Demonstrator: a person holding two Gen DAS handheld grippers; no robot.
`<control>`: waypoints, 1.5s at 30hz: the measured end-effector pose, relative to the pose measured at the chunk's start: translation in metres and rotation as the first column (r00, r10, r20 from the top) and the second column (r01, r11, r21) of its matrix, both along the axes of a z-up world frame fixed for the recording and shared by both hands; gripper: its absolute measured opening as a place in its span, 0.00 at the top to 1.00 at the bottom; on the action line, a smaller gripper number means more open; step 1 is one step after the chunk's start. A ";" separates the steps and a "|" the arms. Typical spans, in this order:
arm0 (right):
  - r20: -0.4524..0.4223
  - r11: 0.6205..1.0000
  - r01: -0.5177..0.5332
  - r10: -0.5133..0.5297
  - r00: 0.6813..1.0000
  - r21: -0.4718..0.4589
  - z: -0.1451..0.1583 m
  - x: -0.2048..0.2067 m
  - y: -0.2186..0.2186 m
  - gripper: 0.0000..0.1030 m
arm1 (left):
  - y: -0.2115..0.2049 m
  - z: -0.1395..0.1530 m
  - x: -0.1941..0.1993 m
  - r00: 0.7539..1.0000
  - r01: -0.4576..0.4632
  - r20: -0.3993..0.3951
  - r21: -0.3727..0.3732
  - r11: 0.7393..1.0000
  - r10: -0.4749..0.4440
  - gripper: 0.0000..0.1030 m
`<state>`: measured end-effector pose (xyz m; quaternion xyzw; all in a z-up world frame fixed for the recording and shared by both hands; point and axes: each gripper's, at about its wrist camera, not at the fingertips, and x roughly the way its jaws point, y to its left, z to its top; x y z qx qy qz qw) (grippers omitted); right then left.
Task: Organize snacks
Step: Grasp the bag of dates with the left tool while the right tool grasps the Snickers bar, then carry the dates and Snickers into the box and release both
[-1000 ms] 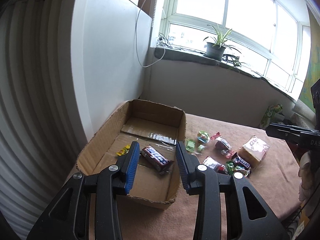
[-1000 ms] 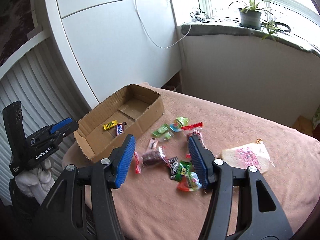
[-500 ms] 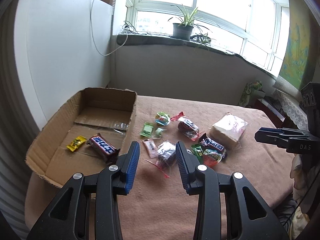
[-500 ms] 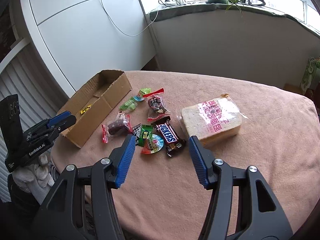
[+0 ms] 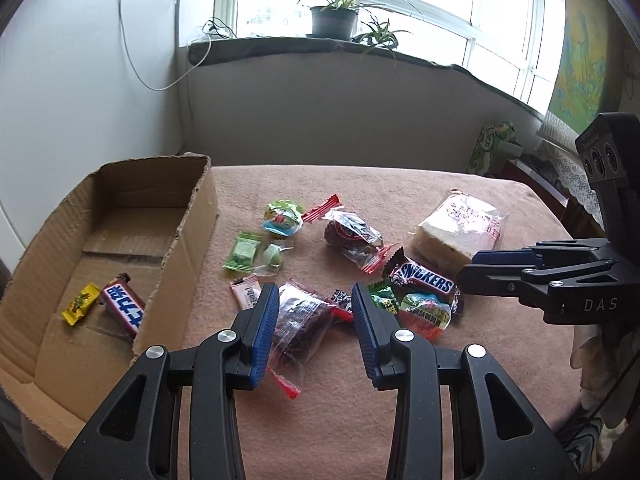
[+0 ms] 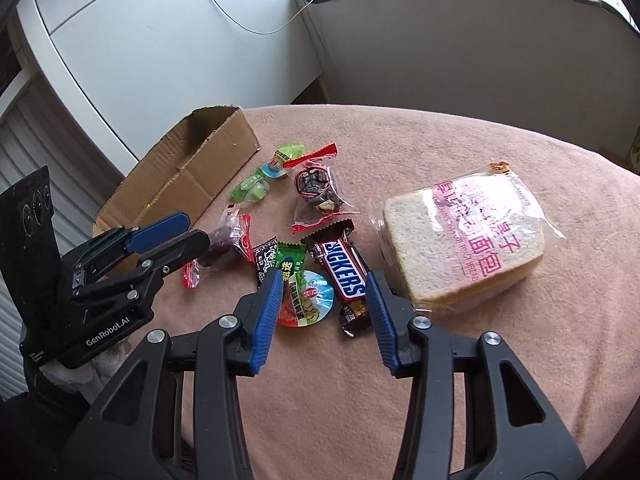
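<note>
Left wrist view: left gripper (image 5: 314,300) spread wide, holding nothing, poised over the clear bag (image 5: 298,322) of dark fruit on the cloth (image 5: 400,400), bag lying between the blue pads but not yet pinched. Looks like the pick-up step for that bag; next move calls for dropping lower, closing on the crinkly film, then carrying left into the box (image 5: 192,240). Already in the box: two items, a Snickers (image 5: 122,306) and a yellow candy (image 5: 81,305). Right gripper (image 5: 466,276) visible side-on at right, opening impossible to judge from here. Right wrist view: right gripper (image 6: 324,288) wide open too, empty, hovering around the jelly cup (image 6: 308,300) and second Snickers (image 6: 344,268); likely its next grab, needing a choice of one. Counted on the cloth: one bread pack (image 6: 464,248), one Snickers, one jelly cup here, two dark-fruit bags, roughly five small candies, exact tally uncertain in the pile.
</note>
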<state>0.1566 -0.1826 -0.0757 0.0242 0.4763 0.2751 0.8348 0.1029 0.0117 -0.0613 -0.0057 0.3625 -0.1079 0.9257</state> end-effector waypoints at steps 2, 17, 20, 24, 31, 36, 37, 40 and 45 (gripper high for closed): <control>0.005 1.000 0.003 -0.003 1.000 -0.028 -0.004 0.004 0.006 0.59 | -0.001 -0.003 0.002 1.000 -0.004 -0.005 0.014 1.000 0.004 0.65; 0.023 0.985 -0.020 0.024 0.999 -0.174 -0.028 0.017 0.037 0.60 | 0.010 -0.023 0.019 0.996 -0.038 -0.079 -0.029 0.999 0.035 0.56; 0.018 0.984 -0.015 0.019 1.000 -0.175 -0.029 0.014 0.035 0.60 | 0.008 -0.024 0.017 0.996 -0.028 -0.082 -0.026 0.999 0.026 0.56; 0.014 0.983 -0.004 0.007 1.000 -0.183 -0.029 0.015 0.033 0.63 | 0.011 -0.026 0.014 0.996 -0.019 -0.091 -0.040 0.999 0.015 0.59; 0.010 0.979 0.003 -0.001 1.000 -0.206 -0.030 0.021 0.039 0.67 | 0.006 -0.028 0.011 0.996 0.000 -0.093 -0.019 1.000 -0.002 0.70; 0.010 0.983 0.022 -0.020 1.000 -0.184 -0.028 0.017 0.035 0.70 | 0.006 -0.028 0.010 0.996 0.004 -0.090 -0.020 1.000 -0.006 0.71; 0.013 0.984 0.027 -0.025 1.000 -0.176 -0.026 0.016 0.033 0.70 | 0.006 -0.028 0.010 0.996 0.005 -0.089 -0.022 1.000 -0.007 0.71; 0.017 0.988 0.039 -0.036 0.999 -0.151 -0.019 0.012 0.029 0.71 | 0.008 -0.025 0.009 0.996 0.008 -0.087 -0.039 0.999 -0.011 0.71; 0.048 0.991 0.061 -0.055 0.997 -0.120 -0.005 0.002 0.025 0.71 | 0.014 -0.012 0.003 0.999 0.007 -0.053 -0.086 0.996 -0.012 0.71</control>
